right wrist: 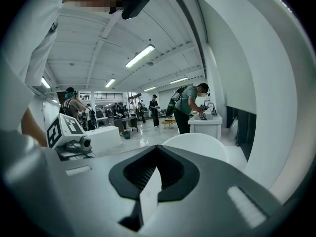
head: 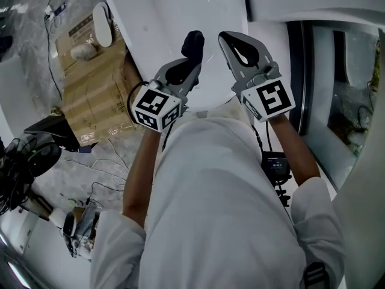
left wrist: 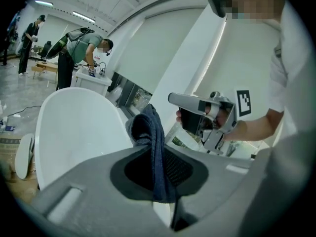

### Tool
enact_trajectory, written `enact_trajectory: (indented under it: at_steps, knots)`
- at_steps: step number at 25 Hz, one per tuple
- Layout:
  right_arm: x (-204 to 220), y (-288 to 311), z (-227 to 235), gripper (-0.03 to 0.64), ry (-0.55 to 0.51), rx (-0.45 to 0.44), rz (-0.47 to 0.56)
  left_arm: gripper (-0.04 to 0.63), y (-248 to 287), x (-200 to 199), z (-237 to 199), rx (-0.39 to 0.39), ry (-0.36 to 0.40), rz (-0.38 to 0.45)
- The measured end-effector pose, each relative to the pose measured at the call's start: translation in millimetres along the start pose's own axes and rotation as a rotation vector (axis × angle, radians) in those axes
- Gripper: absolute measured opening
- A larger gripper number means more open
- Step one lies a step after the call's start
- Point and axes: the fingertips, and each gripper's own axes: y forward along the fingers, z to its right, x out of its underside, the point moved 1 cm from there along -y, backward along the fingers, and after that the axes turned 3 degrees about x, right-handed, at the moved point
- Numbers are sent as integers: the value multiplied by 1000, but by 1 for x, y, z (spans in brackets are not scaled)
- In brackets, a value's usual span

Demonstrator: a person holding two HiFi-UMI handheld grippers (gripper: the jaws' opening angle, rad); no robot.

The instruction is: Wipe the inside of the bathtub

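The white bathtub (head: 180, 11) lies ahead of me, its smooth inside showing in the left gripper view (left wrist: 79, 127). My left gripper (head: 192, 59) is shut on a dark blue cloth (head: 194, 42), held in the air above the tub's near end. The cloth (left wrist: 154, 147) hangs bunched between the jaws. My right gripper (head: 227, 40) hovers beside it, shut with nothing in it. In the right gripper view the jaws (right wrist: 155, 149) meet and hold nothing, and the tub's rim (right wrist: 197, 142) shows beyond.
Flattened cardboard (head: 90, 83) with a white oval object (head: 102, 24) lies on the floor left of the tub. Cables and dark equipment (head: 36, 152) sit at the left. A glass partition (head: 337, 83) runs along the right. People stand far off (left wrist: 79, 48).
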Motion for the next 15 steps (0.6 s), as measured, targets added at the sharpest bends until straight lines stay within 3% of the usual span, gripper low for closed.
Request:
enact_trajectory:
  at_steps: [10, 15]
  knots:
    - [-24, -26, -27, 0, 0, -8, 22, 49, -19, -29, 39, 53, 72, 19]
    - [-35, -38, -26, 0, -8, -20, 42, 49, -34, -44, 54, 25, 93, 66]
